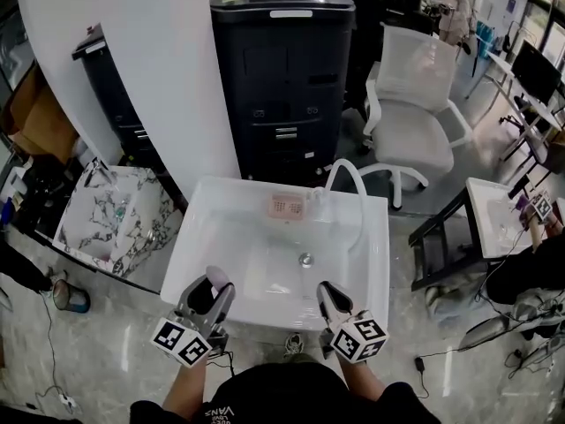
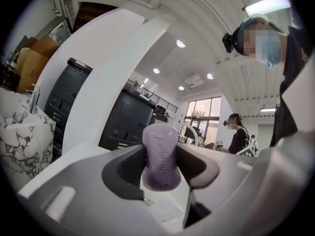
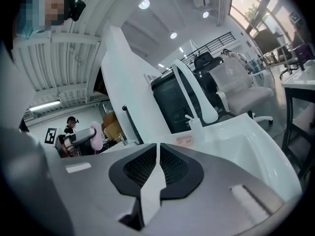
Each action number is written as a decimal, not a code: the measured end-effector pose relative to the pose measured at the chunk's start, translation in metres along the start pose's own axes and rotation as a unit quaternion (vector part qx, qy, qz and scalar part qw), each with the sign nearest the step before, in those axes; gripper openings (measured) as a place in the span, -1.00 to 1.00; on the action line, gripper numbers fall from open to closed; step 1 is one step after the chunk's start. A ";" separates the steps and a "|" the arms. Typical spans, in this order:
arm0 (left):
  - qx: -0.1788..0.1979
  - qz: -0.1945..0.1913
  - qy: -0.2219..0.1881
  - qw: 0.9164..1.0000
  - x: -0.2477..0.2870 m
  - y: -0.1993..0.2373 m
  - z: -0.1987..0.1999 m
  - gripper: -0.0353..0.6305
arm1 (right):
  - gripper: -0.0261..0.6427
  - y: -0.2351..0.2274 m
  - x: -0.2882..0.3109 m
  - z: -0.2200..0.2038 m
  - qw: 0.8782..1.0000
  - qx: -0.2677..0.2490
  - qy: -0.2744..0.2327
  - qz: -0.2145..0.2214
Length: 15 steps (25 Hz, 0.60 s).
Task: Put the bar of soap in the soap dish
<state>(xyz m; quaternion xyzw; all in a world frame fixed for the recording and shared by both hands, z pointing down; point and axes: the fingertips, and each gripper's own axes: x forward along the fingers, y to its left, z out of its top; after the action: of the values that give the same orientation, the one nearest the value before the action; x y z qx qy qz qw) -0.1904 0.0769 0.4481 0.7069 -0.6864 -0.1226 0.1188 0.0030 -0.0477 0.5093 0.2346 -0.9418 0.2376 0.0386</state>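
A: While the left gripper [image 1: 216,290] pinches the pale lilac, rounded bar of soap [image 2: 161,154], where does the bar lie relative to the white rectangular ceramic sink [image 1: 199,228]?

B: It is over the near rim, at about 7 o'clock of the basin. The pink, square, slatted soap dish [image 1: 286,206] sits on the far rim at 12 o'clock, just beside the foot of the white arched faucet [image 1: 349,177]. Bar and dish are well apart.

A: Which way does the bar point?

B: In the left gripper view its long axis runs from 12 to 6 o'clock, upright between the pads. The lettered face is turned toward the camera, and the upper end rises clear of the jaws.

A: And the claws?

B: The left pads press on the two sides flanking the lettered face, over the bar's lower half. The right gripper [image 3: 157,154], at 5 o'clock of the basin, has its jaws pressed together on nothing.

A: How should the bar handle?

B: By judgement it is light and stiff, with a smooth waxy skin. It is likely to slip, the more so if wet, and a hard squeeze might dent it. The opposed sides near mid-length look the soundest hold. To lie flat in the dish, the long axis would probably need tipping from upright to level.
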 end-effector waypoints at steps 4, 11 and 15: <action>0.014 0.000 0.003 1.000 0.028 0.000 -0.001 -0.17 | -0.91 -0.016 0.008 0.000 1.000 0.002 0.007 0.009; 0.033 -0.011 0.013 0.999 0.065 0.007 0.001 -0.17 | -0.91 -0.032 0.019 -0.004 1.000 -0.004 0.012 0.006; 0.048 -0.034 0.023 0.998 0.085 0.014 0.005 -0.17 | -0.91 -0.036 0.022 -0.008 1.000 -0.001 0.015 -0.008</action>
<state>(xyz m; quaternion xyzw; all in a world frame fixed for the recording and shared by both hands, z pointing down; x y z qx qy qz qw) -0.2031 -0.0086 0.4478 0.7376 -0.6640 -0.0771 0.0957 -0.0001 -0.0810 0.5354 0.2389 -0.9395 0.2394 0.0546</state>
